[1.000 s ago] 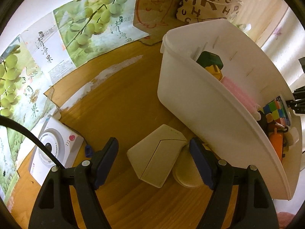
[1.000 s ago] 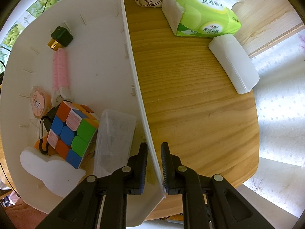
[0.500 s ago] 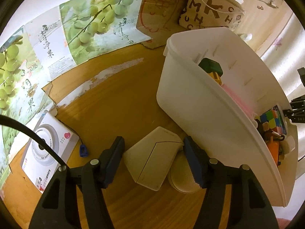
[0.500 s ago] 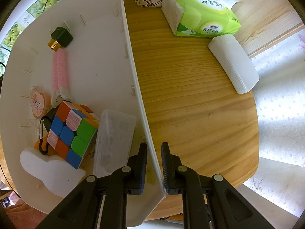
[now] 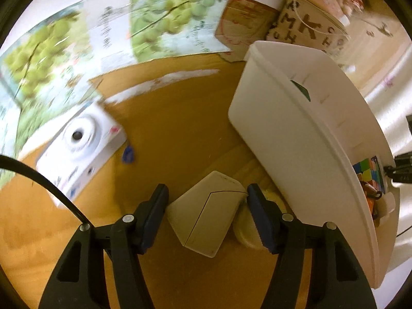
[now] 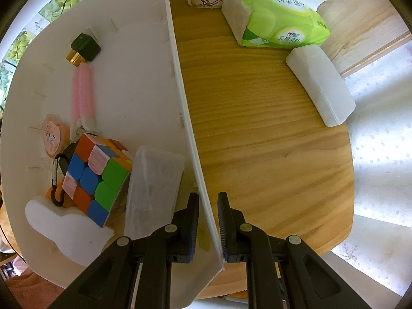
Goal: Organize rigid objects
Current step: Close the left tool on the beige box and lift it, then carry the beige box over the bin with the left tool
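A: Table (image 6: pixel 257 134)? Wood, visible grain, satin. Bin (image 6: pixel 144 77) smooth matt white plastic.

B: Cube (image 6: pixel 97 177) glossy plastic w/ coloured faces. Clear box (image 6: pixel 152 188) frosted plastic.

A: Tissue pack (image 6: pixel 275 23) shiny film wrap. Beige box (image 5: pixel 206 216) matt, prob. card. Gripper pads (image 5: pixel 260 221) ribbed blue, rubbery.

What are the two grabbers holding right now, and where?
The right gripper pinches the white bin by its side wall. The left gripper is open around the beige box, not gripping it yet.
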Available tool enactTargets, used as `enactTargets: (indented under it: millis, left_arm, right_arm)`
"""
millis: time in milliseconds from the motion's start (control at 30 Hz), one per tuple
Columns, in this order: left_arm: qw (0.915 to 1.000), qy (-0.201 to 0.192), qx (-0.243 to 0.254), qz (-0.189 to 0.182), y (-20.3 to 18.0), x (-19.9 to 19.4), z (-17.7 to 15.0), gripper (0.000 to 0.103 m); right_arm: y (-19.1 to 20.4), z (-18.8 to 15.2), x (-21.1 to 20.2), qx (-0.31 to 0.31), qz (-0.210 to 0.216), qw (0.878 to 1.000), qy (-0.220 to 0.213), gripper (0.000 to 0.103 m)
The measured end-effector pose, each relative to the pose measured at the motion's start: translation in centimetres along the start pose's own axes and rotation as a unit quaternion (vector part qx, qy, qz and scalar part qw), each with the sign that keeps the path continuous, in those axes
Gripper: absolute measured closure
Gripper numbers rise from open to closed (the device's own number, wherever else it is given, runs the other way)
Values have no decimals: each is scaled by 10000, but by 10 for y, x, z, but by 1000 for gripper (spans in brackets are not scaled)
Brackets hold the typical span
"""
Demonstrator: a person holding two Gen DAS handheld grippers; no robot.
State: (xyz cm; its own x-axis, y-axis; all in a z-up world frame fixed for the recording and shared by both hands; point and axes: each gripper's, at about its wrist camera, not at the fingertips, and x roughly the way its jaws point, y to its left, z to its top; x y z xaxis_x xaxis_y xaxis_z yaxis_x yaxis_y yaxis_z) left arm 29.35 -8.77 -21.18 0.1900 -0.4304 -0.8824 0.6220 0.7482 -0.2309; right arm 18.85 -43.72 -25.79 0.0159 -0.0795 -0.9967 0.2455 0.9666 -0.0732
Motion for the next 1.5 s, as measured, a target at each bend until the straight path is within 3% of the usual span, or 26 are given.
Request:
enactTargets:
  millis: [367, 667, 1200, 1500]
  left_arm:
    - [9942, -103, -1015, 332, 14, -31, -37, 37]
    - [9865, -387, -1500, 525, -19, -62, -61, 37]
    - [9784, -1002, -1659, 717, -95, -114, -74, 37]
    - [9751, -1221, -1775, 519, -135, -125, -82, 37]
  right_arm:
    - [-4, -4, 2, -247, 245, 9994, -45, 88]
    - [-11, -4, 1, -584, 525, 9969, -72, 88]
    - [-22, -14, 0, -1043, 899, 9904, -148, 88]
    - [-13, -11, 2, -1248, 925, 9878, -128, 88]
